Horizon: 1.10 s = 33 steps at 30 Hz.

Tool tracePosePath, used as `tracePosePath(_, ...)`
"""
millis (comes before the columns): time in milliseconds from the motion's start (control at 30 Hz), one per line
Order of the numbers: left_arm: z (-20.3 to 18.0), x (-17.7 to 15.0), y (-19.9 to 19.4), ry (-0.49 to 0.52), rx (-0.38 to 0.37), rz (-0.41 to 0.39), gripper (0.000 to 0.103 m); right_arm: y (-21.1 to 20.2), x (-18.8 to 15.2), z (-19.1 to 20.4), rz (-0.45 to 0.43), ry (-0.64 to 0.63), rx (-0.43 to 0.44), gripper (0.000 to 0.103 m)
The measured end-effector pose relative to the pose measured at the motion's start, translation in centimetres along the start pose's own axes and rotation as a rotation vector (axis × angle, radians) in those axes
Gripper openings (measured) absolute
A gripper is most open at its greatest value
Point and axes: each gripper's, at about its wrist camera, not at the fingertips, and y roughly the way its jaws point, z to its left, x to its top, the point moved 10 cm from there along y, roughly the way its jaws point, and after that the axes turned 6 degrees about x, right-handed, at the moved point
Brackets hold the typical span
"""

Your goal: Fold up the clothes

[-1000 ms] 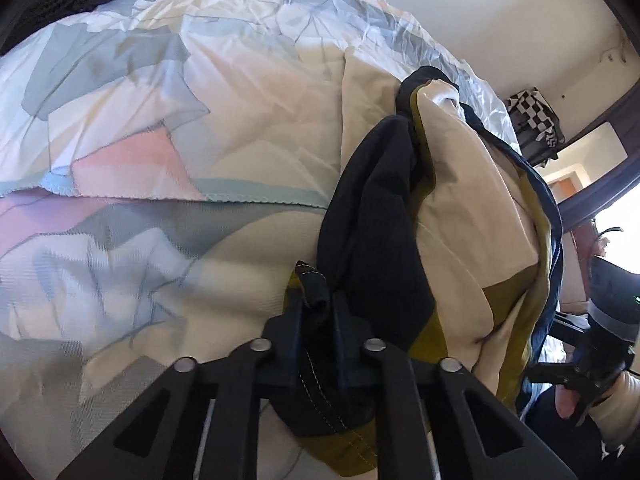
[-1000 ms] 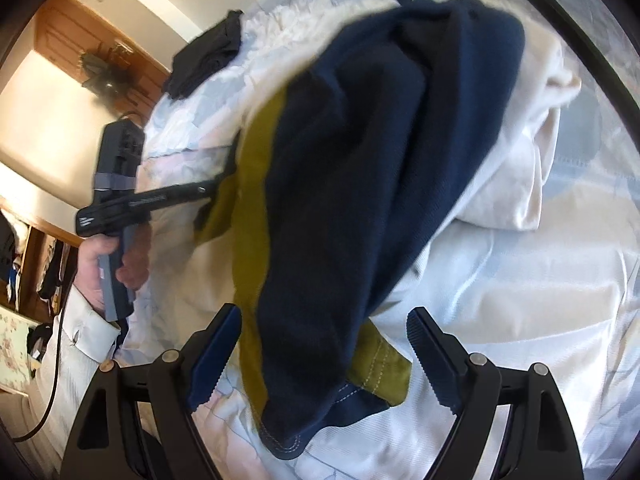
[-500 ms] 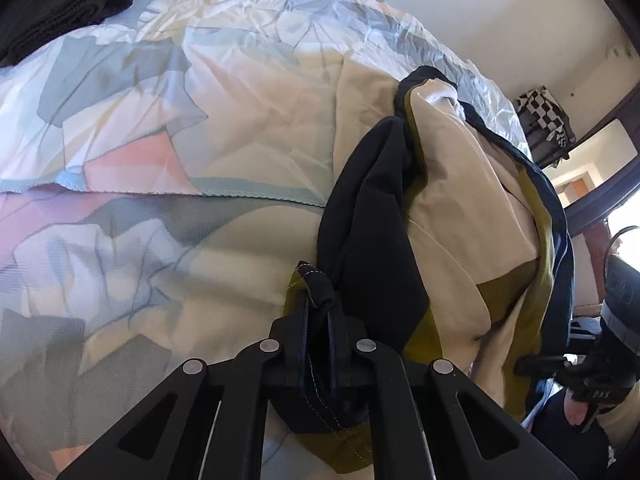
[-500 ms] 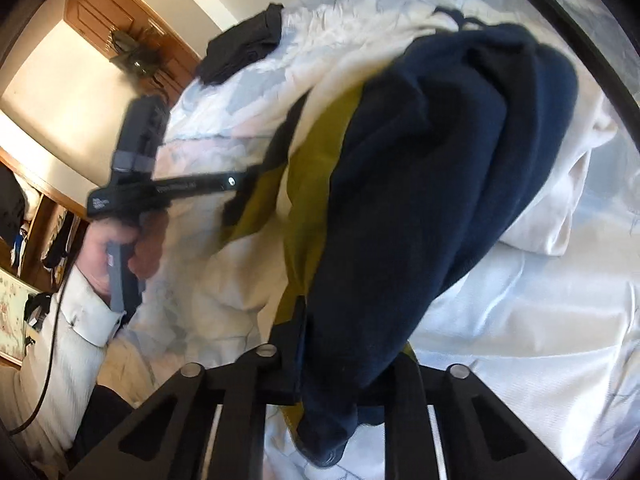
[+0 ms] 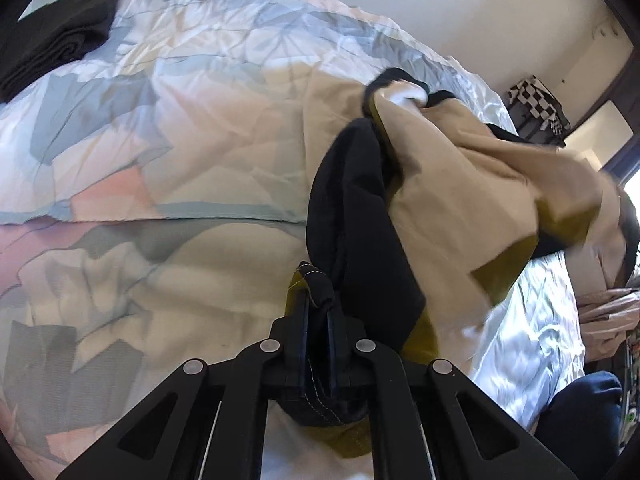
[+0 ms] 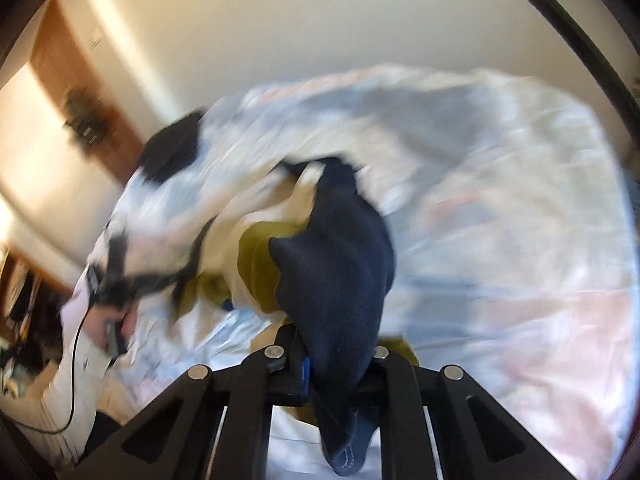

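Navy, cream and olive cloth garment [image 5: 440,200] hangs above the patterned bed quilt [image 5: 160,128], a corner clamped in the left hand-held gripper [image 5: 318,344] at 6 o'clock; the right hand-held gripper [image 6: 336,364], jaws just closed, pinches another navy corner.

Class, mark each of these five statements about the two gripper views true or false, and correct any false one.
1. The left gripper is shut on the navy, cream and olive garment. True.
2. The right gripper stands open above the bed. False: its fingers have just closed on a navy part of the garment.
3. A folded dark item lies on the patterned bedspread. True.
4. The garment lies flat and neatly folded. False: it hangs bunched between the grippers.
5. The bedspread is plain black. False: it has pale blue, grey, pink and white patches.
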Motion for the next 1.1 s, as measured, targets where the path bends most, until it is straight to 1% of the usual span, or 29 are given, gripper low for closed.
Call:
tracePosePath(133,-1.5,-0.2,-0.9,0.013,-0.03,-0.013,0.007,-2.3,0.2,-5.1,0.035,0.058,-0.115,0.01)
tracePosePath(200,-2.4,-0.2,-0.8,0.031,-0.031,-0.013,0.007,-3.3,0.2,-7.7,0.058,0.087,-0.174,0.01)
tracePosePath(300,-3.2,-0.6,-0.5,0.051,-0.037,0.002,0.007,-2.7,-1.4,-12.3,0.132,0.172,-0.227,0.012)
tracePosePath(367,-3.6,-0.8,0.1,0.055,-0.041,0.012,0.007,-1.6,-2.5,-16.0,0.146,0.172,-0.304,0.015)
tracePosePath(433,-4.1,-1.3,0.9,0.082,-0.02,0.036,0.007,0.3,-4.5,-18.4,0.19,0.145,-0.41,0.055)
tracePosePath(467,-4.2,-1.4,1.2,0.096,-0.005,0.047,0.007,1.0,-5.4,-19.2,0.209,0.127,-0.456,0.057)
tracePosePath(500,-4.2,-1.5,1.2,0.108,0.005,0.054,0.007,1.4,-6.3,-19.4,0.221,0.109,-0.483,0.067)
tracePosePath(533,-4.0,-1.5,1.0,0.108,0.016,0.057,0.007,1.3,-7.1,-19.6,0.228,0.09,-0.516,0.08)
tracePosePath(567,-3.6,-1.2,0.4,0.098,0.035,0.057,0.008,0.8,-7.6,-19.9,0.228,0.071,-0.561,0.084)
tracePosePath(600,-3.3,-0.8,-0.3,0.09,0.05,0.054,0.009,0.2,-8.2,-20.1,0.228,0.051,-0.606,0.086)
tracePosePath(633,-3.2,-0.3,-1.2,0.088,0.055,0.038,0.012,-0.5,-8.4,-20.1,0.223,0.031,-0.643,0.086)
tracePosePath(667,-3.2,0.2,-2.2,0.094,0.062,0.013,0.02,-1.1,-8.0,-19.7,0.213,0.013,-0.65,0.086)
tracePosePath(700,-3.5,0.9,-3.2,0.108,0.067,-0.018,0.026,-1.3,-7.2,-18.7,0.193,-0.006,-0.613,0.087)
tracePosePath(733,-4.0,1.4,-3.9,0.12,0.07,-0.041,0.046,-1.5,-5.9,-17.3,0.166,-0.036,-0.561,0.092)
tracePosePath(767,-4.5,2.0,-4.4,0.124,0.078,-0.058,0.07,-1.6,-4.3,-15.7,0.137,-0.074,-0.518,0.096)
tracePosePath(800,-4.9,2.5,-5.1,0.124,0.081,-0.078,0.078,-1.7,-2.7,-14.1,0.108,-0.112,-0.474,0.103)
tracePosePath(867,-6.2,3.9,-5.6,0.105,0.045,-0.115,0.078,-0.8,0.3,-10.5,0.078,-0.206,-0.357,0.103)
tracePosePath(933,-7.5,5.1,-5.8,0.088,0.01,-0.16,0.079,1.3,3.2,-6.8,0.04,-0.314,-0.226,0.103)
tracePosePath(967,-7.8,5.5,-5.6,0.09,0.027,-0.181,0.079,2.7,4.5,-5.5,0.026,-0.357,-0.197,0.103)
tracePosePath(1000,-7.8,5.4,-5.1,0.1,0.06,-0.19,0.079,4.1,5.6,-4.6,0.022,-0.389,-0.185,0.103)
tracePosePath(1067,-7.8,4.8,-3.5,0.129,0.115,-0.184,0.079,7.8,7.0,-3.3,0.047,-0.458,-0.143,0.103)
tracePosePath(1100,-7.9,4.1,-3.1,0.149,0.103,-0.169,0.079,9.6,7.4,-3.4,0.066,-0.486,-0.133,0.103)
